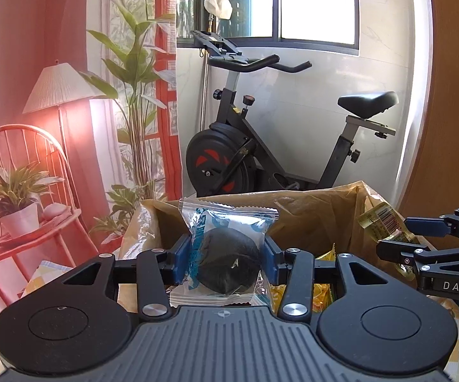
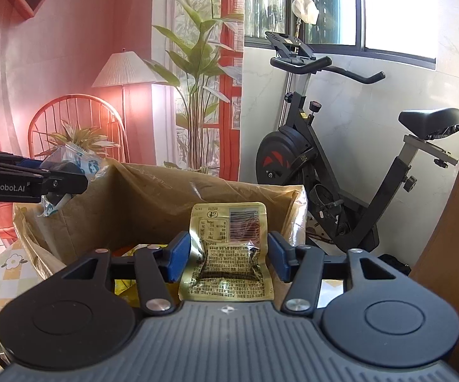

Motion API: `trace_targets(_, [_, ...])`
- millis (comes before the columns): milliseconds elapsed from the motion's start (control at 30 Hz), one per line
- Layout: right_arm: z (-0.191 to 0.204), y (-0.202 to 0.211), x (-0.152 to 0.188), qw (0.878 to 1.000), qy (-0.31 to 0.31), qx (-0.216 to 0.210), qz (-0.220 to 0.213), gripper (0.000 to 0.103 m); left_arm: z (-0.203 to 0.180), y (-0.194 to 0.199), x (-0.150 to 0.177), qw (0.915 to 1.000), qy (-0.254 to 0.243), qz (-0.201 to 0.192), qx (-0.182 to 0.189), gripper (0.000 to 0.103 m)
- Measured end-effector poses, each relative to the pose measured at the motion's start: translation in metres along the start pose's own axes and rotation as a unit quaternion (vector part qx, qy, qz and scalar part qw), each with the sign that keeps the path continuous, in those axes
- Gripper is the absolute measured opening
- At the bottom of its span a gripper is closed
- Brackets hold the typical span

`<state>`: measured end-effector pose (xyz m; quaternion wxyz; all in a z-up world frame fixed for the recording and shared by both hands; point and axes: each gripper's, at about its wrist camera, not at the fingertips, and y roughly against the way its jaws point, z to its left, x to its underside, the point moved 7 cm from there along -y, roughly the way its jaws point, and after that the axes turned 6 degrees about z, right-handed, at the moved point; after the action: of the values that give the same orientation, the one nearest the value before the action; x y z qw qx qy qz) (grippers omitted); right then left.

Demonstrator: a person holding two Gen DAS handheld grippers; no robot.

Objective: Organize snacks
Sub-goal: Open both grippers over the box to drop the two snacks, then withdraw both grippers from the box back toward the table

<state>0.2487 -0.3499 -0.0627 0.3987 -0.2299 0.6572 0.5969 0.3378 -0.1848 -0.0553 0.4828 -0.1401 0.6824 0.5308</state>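
Above an open cardboard box (image 1: 309, 210) lined with clear plastic, the left gripper (image 1: 227, 259) clamps a clear packet (image 1: 226, 248) holding a dark round snack, its blue pads pressed to both sides; beside it, the right gripper (image 2: 227, 256) holds a gold pouch (image 2: 227, 254) upright between its jaws, pads touching its edges; yellow wrappers (image 1: 324, 289) lie inside the box, an exercise bike (image 2: 340, 172) behind

Each black tool (image 1: 226, 262) has blue pads, silver screws, ribbed grey housing and white lettering.
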Motion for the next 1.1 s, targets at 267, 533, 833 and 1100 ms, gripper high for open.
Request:
trace_targets(267, [-0.008, 0.019, 0.003, 1.0, -0.012, -0.006, -0.014, 0.073, 0.008, 0.017, 0.01, 1.0, 0.005, -0.001, -0.004, 0.073])
trace_targets(533, [0.004, 0.053, 0.007, 0.999, -0.011, -0.036, -0.029, 0.074, 0.026, 0.062, 0.019, 0.9994, 0.03, -0.008, -0.013, 0.076])
trace_targets(833, [0.026, 0.085, 0.031, 0.996, -0.015, -0.081, -0.024, 0.076, 0.054, 0.128, 0.063, 0.9977, 0.048, -0.007, -0.046, 0.076])
trace_targets(1100, [0.047, 0.103, 0.066, 0.993, -0.022, -0.113, -0.016, 0.08, 0.082, 0.159, 0.118, 0.9945, 0.073, 0.02, -0.072, 0.075])
